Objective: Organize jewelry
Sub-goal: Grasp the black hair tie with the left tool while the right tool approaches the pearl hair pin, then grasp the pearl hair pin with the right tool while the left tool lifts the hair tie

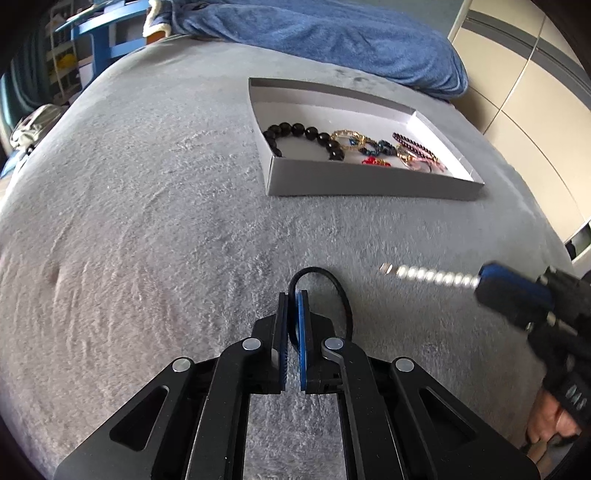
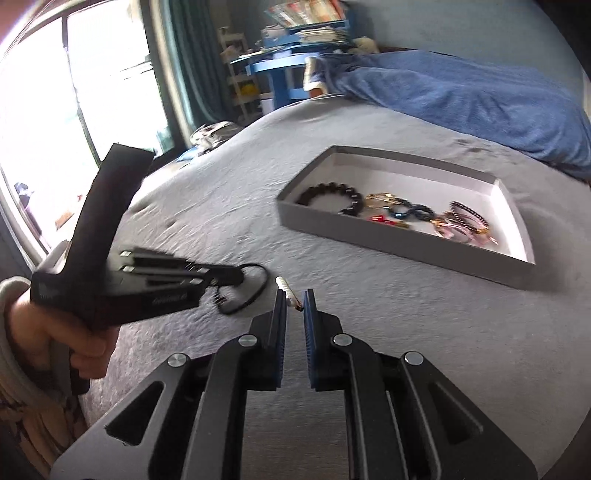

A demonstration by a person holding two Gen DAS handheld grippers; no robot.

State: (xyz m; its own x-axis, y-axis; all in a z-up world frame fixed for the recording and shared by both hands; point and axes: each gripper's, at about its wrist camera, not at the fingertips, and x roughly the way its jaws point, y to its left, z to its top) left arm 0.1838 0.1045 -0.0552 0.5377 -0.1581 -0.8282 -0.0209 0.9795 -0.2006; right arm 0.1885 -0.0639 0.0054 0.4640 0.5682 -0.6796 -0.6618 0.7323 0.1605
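Note:
A shallow grey box (image 1: pixel 369 182) with a white inside lies on the grey bed cover; it also shows in the right wrist view (image 2: pixel 388 236). It holds a black bead bracelet (image 1: pixel 306 133), a gold chain (image 1: pixel 347 137), blue, red and pink pieces. My left gripper (image 1: pixel 294 295) is shut on a thin black cord loop (image 1: pixel 332 282), just above the cover. My right gripper (image 2: pixel 294 295) is shut on a white pearl bracelet (image 2: pixel 286 290), which hangs blurred in the left wrist view (image 1: pixel 432 275).
A blue blanket (image 1: pixel 332 33) lies bunched behind the box. A blue table (image 2: pixel 280 70) with stacked papers stands beyond the bed. A window (image 2: pixel 74 92) is at the left, a cream wardrobe (image 1: pixel 535 92) at the right.

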